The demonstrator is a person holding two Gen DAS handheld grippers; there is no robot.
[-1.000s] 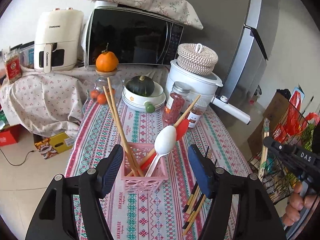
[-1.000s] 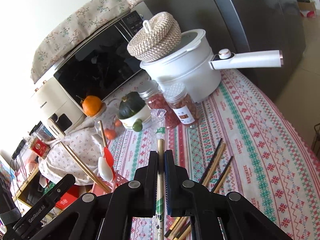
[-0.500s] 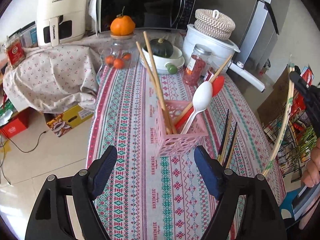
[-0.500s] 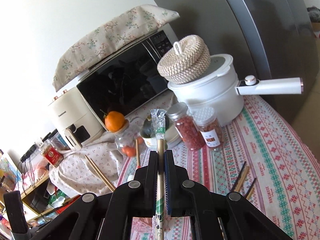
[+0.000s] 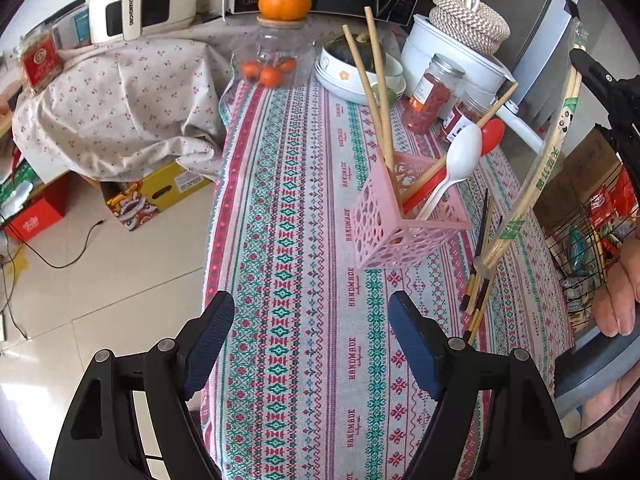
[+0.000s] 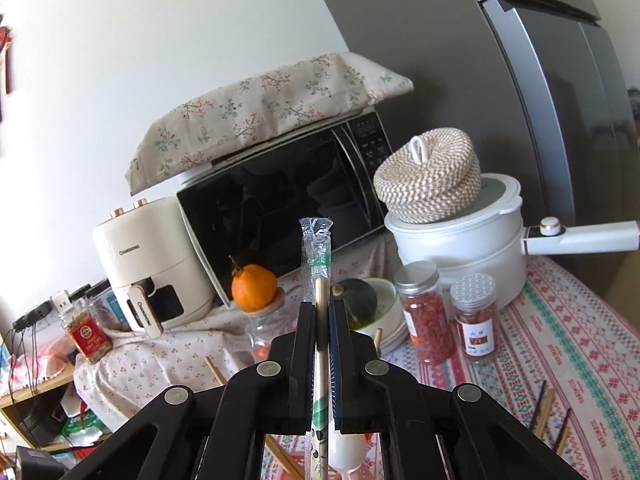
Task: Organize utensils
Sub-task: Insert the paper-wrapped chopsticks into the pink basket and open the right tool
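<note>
A pink lattice utensil basket (image 5: 394, 222) stands tilted on the patterned tablecloth (image 5: 296, 240). It holds bamboo chopsticks (image 5: 376, 80), a white spoon (image 5: 460, 162) and a red spoon (image 5: 490, 140). Loose dark chopsticks (image 5: 478, 276) lie on the cloth right of the basket. My left gripper (image 5: 310, 334) is open and empty, above the near part of the table. My right gripper (image 6: 320, 316) is shut on plastic-wrapped chopsticks (image 6: 318, 256). In the left wrist view these wrapped chopsticks (image 5: 548, 160) hang above the table, right of the basket.
At the back stand a microwave (image 6: 280, 200), an air fryer (image 6: 152, 264), a white pot (image 6: 460, 248) with a woven lid, two spice jars (image 6: 424, 316), a bowl with a squash (image 5: 352, 60) and a jar topped by an orange (image 5: 284, 0). A wire rack (image 5: 592, 232) is at the right.
My left gripper has pulled back and up from the basket, which now sits farther away. My right gripper has lifted the wrapped chopsticks higher above the table.
</note>
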